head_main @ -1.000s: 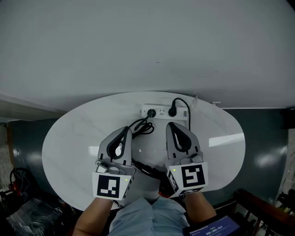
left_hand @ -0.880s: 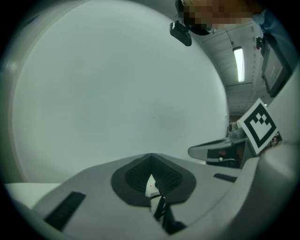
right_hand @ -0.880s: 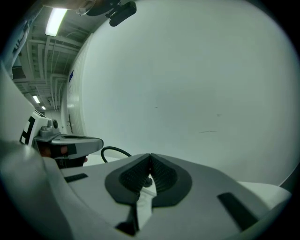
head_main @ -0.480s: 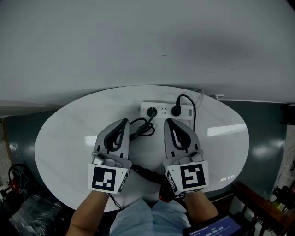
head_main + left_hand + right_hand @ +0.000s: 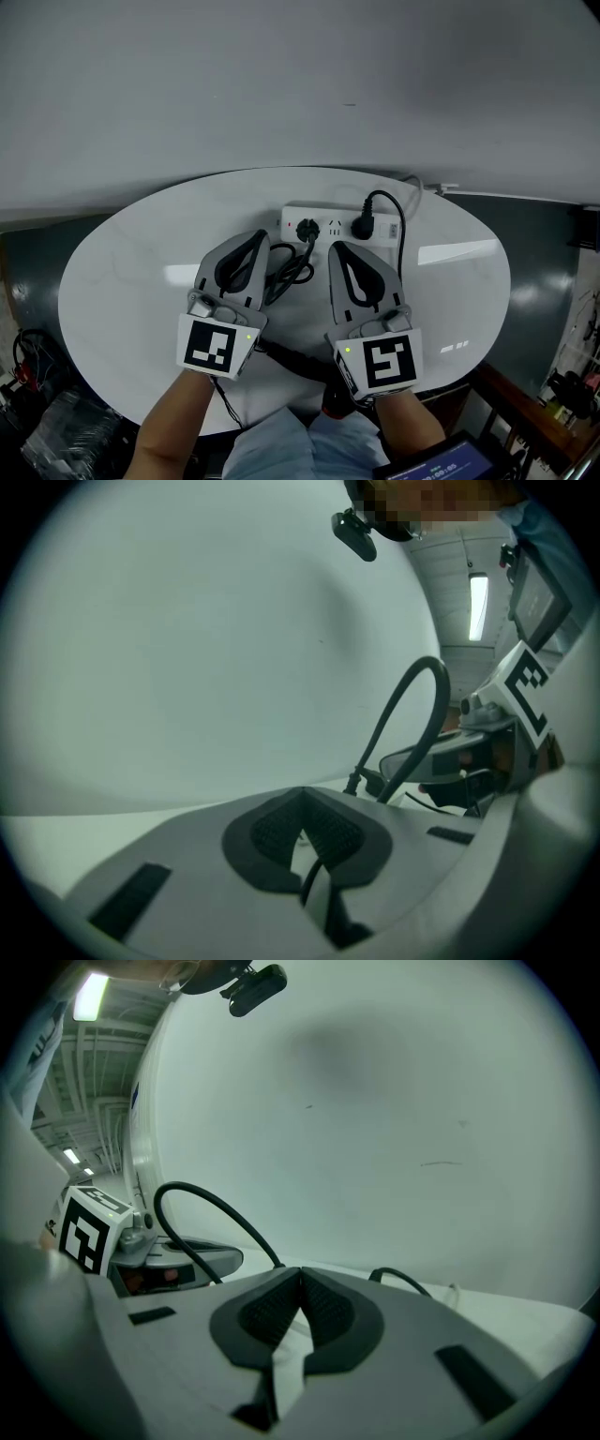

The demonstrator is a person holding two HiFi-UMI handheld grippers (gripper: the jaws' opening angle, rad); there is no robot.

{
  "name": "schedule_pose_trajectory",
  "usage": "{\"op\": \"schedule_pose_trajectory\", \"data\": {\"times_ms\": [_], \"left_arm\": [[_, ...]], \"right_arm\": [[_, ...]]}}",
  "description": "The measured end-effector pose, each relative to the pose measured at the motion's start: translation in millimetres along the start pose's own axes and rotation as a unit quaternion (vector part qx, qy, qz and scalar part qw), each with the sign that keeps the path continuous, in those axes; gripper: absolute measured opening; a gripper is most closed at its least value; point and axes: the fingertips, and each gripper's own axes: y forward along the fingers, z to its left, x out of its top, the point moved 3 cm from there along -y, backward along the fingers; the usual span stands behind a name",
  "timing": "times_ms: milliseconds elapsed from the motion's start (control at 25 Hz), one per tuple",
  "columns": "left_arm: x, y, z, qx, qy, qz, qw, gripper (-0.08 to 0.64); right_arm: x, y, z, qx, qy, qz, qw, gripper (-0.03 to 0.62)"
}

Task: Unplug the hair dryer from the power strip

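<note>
A white power strip [image 5: 336, 224] lies at the far side of the white oval table [image 5: 131, 281]. Two black plugs sit in it: the left plug [image 5: 307, 228], whose cord [image 5: 292, 264] coils just in front, and the right plug [image 5: 364, 226], whose cable [image 5: 401, 234] loops off right. My left gripper [image 5: 254, 241] hangs shut beside the coil, short of the strip. My right gripper [image 5: 338, 250] is shut too, its tip just in front of the strip. Both gripper views show meeting pads, left gripper [image 5: 302, 801] and right gripper [image 5: 301, 1277], holding nothing. A dark object [image 5: 287, 355] lies between my wrists, mostly hidden.
A white wall rises right behind the table's far edge. Dark floor surrounds the table. A wooden rail [image 5: 525, 412] and a lit screen [image 5: 441, 461] sit at the lower right, tangled cables [image 5: 33, 370] at the lower left.
Both grippers have sunk toward the tabletop and edged closer to the power strip. The left one now sits next to the coiled cord. Both stay shut.
</note>
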Motion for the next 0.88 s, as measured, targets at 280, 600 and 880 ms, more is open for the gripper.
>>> {"op": "schedule_pose_trajectory", "data": {"times_ms": [280,600,880], "left_arm": [[-8.7,14.0,-9.8,-0.057,0.022,0.03,0.9977,-0.002],[-26.0,24.5,-25.6,-0.119,0.093,0.115,0.9817,-0.002],[-30.2,31.4,-21.6,-0.141,0.074,0.146,0.9764,-0.002]], "right_arm": [[-6.3,4.5,3.8,0.01,0.002,0.01,1.0,0.002],[-5.7,4.8,6.9,0.019,0.006,0.007,1.0,0.002],[-7.1,5.5,7.3,0.025,0.009,0.008,1.0,0.002]]}}
